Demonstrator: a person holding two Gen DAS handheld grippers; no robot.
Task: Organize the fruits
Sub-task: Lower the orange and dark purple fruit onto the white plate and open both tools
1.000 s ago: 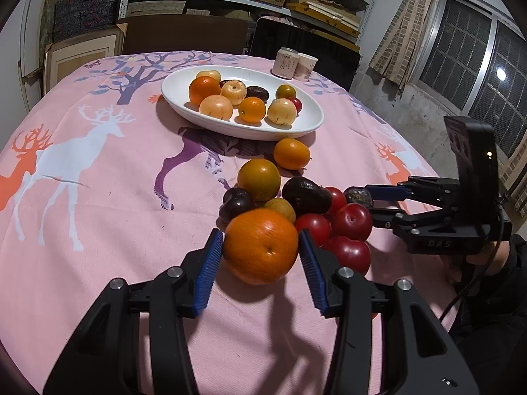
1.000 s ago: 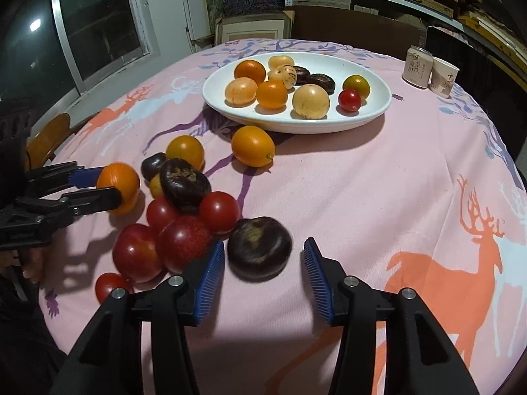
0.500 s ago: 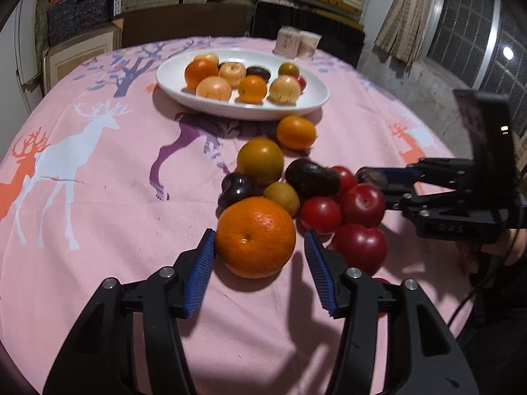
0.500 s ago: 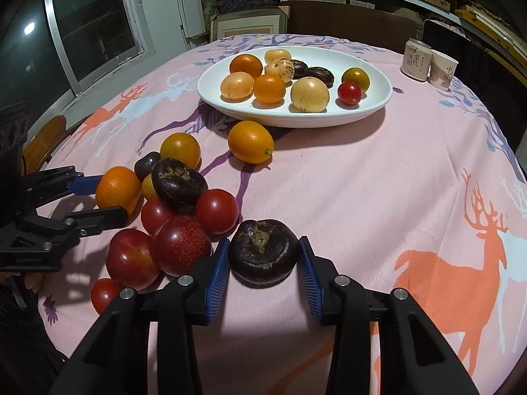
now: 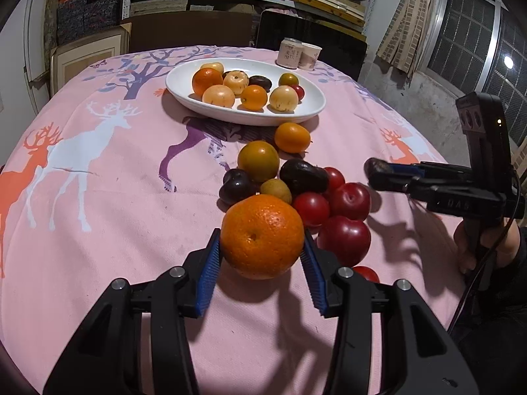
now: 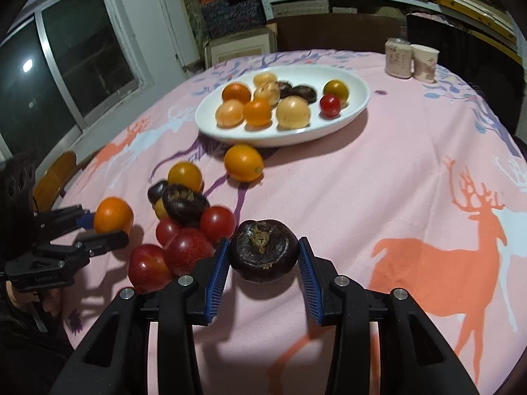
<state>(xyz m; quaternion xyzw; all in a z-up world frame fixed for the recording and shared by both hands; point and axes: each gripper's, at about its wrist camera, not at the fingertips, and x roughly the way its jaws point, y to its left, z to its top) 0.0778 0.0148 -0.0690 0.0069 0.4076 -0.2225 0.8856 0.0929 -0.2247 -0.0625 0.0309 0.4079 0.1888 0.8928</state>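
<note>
My left gripper (image 5: 262, 260) is shut on a large orange (image 5: 262, 235) and holds it above the pink cloth; it also shows in the right wrist view (image 6: 113, 215). My right gripper (image 6: 262, 263) is shut on a dark purple mangosteen (image 6: 263, 250), lifted off the cloth; it shows in the left wrist view (image 5: 375, 168). A white oval plate (image 5: 309, 105) with several fruits stands at the far middle of the table. A pile of loose fruit (image 5: 296, 181) with red plums, dark fruits and oranges lies between grippers and plate.
The round table wears a pink deer-print cloth (image 5: 98, 164). A can and a paper cup (image 5: 298, 54) stand behind the plate. Shelves and a dark chair are at the back. A window is on one side.
Both grippers closed on their fruit and lifted: the left raised the orange, the right closed on the mangosteen and raised it off the cloth.
</note>
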